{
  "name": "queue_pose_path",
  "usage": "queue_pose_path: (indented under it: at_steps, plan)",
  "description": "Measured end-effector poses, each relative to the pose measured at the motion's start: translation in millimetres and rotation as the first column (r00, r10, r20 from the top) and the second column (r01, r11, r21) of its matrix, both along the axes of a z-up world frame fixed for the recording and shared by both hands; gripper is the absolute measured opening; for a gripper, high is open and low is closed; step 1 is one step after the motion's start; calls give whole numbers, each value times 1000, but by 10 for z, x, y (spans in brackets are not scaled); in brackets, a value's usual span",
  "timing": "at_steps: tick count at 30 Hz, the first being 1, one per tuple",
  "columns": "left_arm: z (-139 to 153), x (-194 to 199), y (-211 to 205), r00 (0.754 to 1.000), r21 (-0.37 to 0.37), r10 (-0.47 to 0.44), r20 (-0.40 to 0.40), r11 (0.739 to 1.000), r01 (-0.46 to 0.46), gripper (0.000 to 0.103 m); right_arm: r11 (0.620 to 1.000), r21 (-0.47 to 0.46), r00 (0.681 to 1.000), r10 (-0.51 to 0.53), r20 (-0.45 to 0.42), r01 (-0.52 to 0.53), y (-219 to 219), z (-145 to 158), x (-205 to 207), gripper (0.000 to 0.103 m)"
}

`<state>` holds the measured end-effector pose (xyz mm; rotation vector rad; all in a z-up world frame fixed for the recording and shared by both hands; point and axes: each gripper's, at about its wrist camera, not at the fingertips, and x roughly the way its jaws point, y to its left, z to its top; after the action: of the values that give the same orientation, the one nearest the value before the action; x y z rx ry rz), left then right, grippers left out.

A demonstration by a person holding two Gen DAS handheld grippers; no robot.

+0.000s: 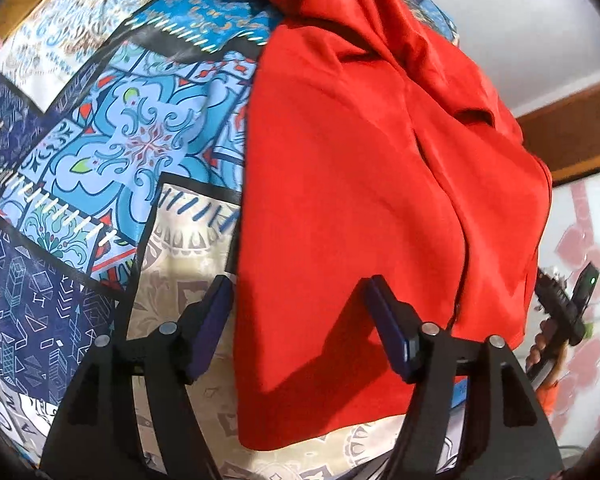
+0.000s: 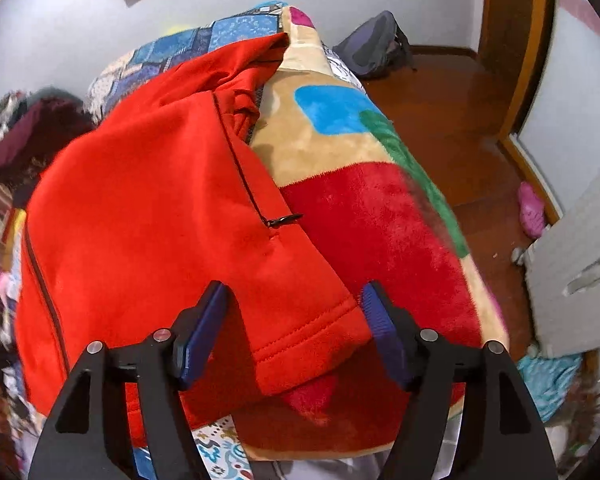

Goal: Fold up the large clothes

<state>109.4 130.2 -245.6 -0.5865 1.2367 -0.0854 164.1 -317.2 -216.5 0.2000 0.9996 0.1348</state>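
My left claw [image 1: 300, 320] is wide open and holds nothing; its blue pads sit over the bottom edge of the red jacket [image 1: 360, 200]. My right claw [image 2: 296, 328] is wide open too, above the stitched hem at the jacket's corner. The jacket is soft fleece, lumpy and creased, and it lies spread on the bed. Under it on the left is a smooth sheet [image 1: 100, 140] with blue patchwork shapes. On the right is a fuzzy blanket [image 2: 380, 220] with red, blue and green blocks. A small zipper pull [image 2: 282, 220] pokes out at the jacket's edge. Past the blanket is bare wooden floor [image 2: 460, 120].
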Motion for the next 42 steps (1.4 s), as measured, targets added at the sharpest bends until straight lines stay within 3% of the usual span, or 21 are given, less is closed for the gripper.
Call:
queue_pose_path:
  at_steps: [2,3,4,5,7,9,14,19,23,26,30,33,36,39,42]
  plan:
    - [39,-6,-53,1000,15,-12,15,1000,11,62,1000,-1,1000,-9,15,9,5,7,-48,60]
    - [65,-4,-76,1000,25,-21,23,999,20,55,1000,-6,999,-19,26,19,7,21,-66,50]
    - [99,-3,-106,999,43,-32,32,999,30,44,999,-4,998,-39,38,39,-2,37,-93,34]
    - [152,24,-152,998,77,-50,49,996,46,28,998,12,997,-62,45,62,-8,40,-120,27]
    - [243,54,-236,994,110,-83,74,991,75,7,992,100,995,-86,47,81,-64,60,-161,11]
    - [326,101,-287,990,126,-100,97,988,88,6,982,172,996,-82,40,74,-78,97,-168,11]
    - [682,275,-267,973,113,-119,198,989,98,3,976,215,991,-52,121,25,14,453,-204,11]
    - [1318,446,-234,921,136,-150,360,985,108,3,976,213,966,-18,259,-39,129,1035,-159,11]
    - [1642,770,-159,894,148,-138,427,986,82,3,971,224,942,6,336,-86,247,1370,-2,11]
    - [1756,1077,-37,887,128,-99,451,991,46,3,969,227,927,7,374,-98,306,1548,188,11]
    - [1755,1549,138,888,135,-38,458,991,-27,3,976,205,913,-22,408,-68,331,1676,560,11]
    - [1624,1970,286,898,162,21,440,982,-102,3,977,213,921,-70,383,-14,297,1632,956,11]
    - [1384,2312,330,912,201,40,408,971,-133,3,982,184,937,-88,338,26,322,1468,1352,11]
    - [1135,2580,266,933,299,31,360,943,-147,3,990,137,964,-68,258,33,445,1194,1711,11]
    - [924,2705,299,947,277,42,318,951,-136,3,996,83,973,-55,224,38,575,949,1919,11]
